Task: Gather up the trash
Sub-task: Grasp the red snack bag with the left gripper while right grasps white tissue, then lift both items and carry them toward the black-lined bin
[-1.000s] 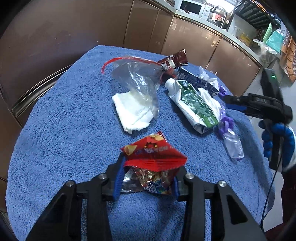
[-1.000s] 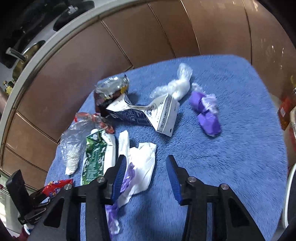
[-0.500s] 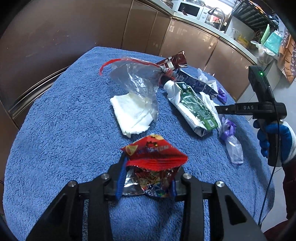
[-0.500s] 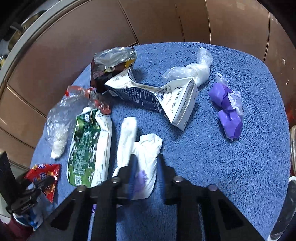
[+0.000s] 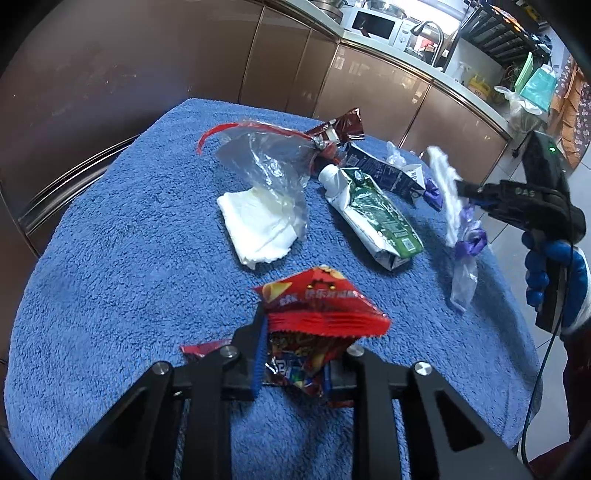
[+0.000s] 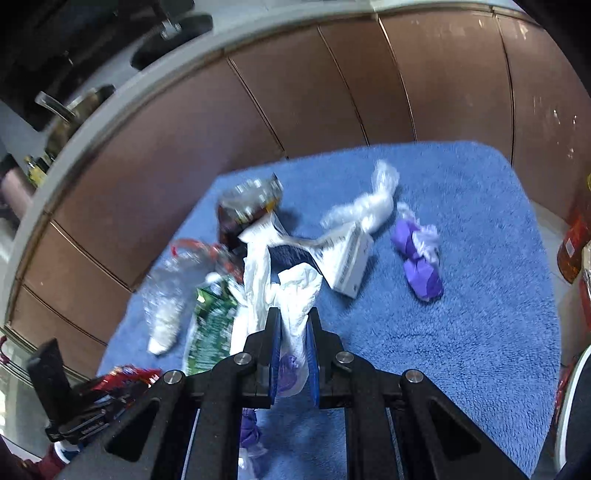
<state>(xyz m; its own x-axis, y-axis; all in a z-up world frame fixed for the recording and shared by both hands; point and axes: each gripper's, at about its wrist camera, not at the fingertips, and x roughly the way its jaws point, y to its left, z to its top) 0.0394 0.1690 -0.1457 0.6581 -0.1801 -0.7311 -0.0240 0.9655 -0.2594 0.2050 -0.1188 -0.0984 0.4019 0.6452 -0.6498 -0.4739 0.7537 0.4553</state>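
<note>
Both my tongs grip trash: left gripper [image 5: 291,363] has just narrowed onto the red snack wrapper [image 5: 317,314], right gripper [image 6: 293,354] clamps the white crumpled bag [image 6: 291,295].

A microwave [image 5: 373,25] sits on the counter [image 5: 424,62] above brown cabinets [image 5: 369,88].

Bare table [image 5: 110,277] from 7 to 10 o'clock; cartons [image 5: 376,218] and bags [image 5: 266,166] crowd 12 to 2.

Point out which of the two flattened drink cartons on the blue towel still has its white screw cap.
The green-and-white flattened carton, lying beside the clear plastic bag, has the white cap at its far end. The dark blue carton behind it shows none.
</note>
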